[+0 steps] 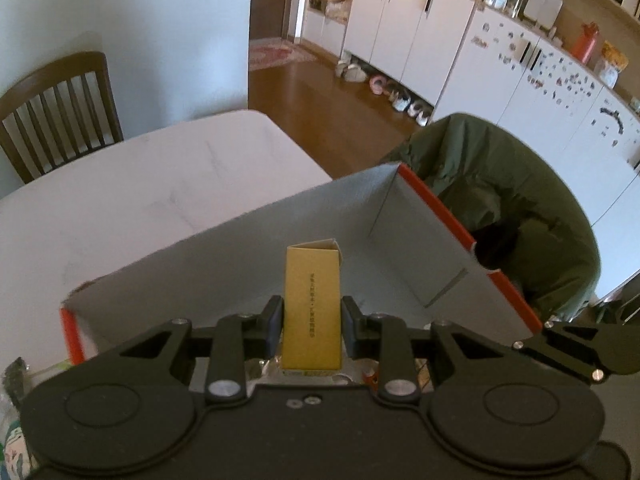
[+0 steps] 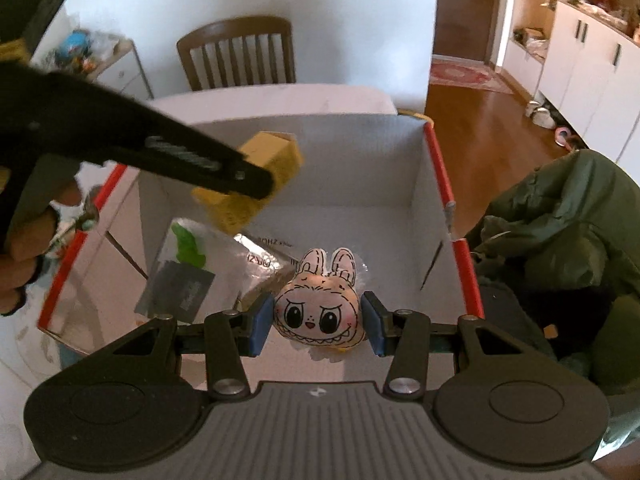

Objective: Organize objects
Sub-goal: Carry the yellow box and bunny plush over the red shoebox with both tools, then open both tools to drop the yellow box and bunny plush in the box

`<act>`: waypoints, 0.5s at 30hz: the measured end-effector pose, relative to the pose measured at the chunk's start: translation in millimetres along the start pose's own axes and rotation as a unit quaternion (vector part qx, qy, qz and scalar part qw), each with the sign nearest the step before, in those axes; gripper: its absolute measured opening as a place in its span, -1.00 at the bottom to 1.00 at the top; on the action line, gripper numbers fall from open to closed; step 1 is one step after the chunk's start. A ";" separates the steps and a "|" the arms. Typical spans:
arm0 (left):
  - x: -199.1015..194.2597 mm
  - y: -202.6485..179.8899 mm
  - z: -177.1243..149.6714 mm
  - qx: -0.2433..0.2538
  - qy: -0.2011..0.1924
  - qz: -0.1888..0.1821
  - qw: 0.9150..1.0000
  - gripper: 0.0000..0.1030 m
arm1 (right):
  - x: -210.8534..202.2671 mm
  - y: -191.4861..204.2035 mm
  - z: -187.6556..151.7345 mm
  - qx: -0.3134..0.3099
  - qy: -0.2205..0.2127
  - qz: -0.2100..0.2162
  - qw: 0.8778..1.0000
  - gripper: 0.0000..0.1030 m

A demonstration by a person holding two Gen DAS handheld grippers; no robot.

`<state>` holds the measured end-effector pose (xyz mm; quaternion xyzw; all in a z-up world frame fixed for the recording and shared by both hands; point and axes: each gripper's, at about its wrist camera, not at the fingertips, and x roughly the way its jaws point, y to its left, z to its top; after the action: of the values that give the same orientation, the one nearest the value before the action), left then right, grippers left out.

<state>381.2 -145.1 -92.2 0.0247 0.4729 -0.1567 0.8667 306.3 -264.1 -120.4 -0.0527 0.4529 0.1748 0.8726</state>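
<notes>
We see a white table (image 1: pixel 168 184) with a wooden chair (image 2: pixel 238 54) at its far edge, white cabinets (image 1: pixel 404 20) lining the room to the right. On the table stands an open white box (image 2: pixel 352 168) with red rims. Our left gripper (image 1: pixel 312 320) is clamped on a yellow carton (image 1: pixel 312 304) above the box's left side. Our right gripper (image 2: pixel 318 320) grasps a rabbit-faced toy (image 2: pixel 320 312) near the box's near edge.

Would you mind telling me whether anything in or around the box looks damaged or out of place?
Nothing serious stands out. The yellow carton in the left tongs has its top flap popped open. The packets in the box lie jumbled and overlapping. Nothing looks spilled.
</notes>
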 end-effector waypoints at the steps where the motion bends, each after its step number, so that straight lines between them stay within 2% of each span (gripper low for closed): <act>1: 5.7 -0.8 -0.3 0.001 0.006 0.001 1.000 -0.45 | 4.1 0.6 0.3 -0.004 0.004 0.001 1.000 -0.09; 15: 51.3 -1.4 2.1 0.000 0.066 0.009 0.998 -0.45 | 37.1 4.2 1.5 -0.029 0.052 0.004 0.998 -0.09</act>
<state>408.4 -159.6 -133.4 0.0391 0.5289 -0.1463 0.8351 325.6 -250.3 -149.2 -0.0851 0.4928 0.1886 0.8452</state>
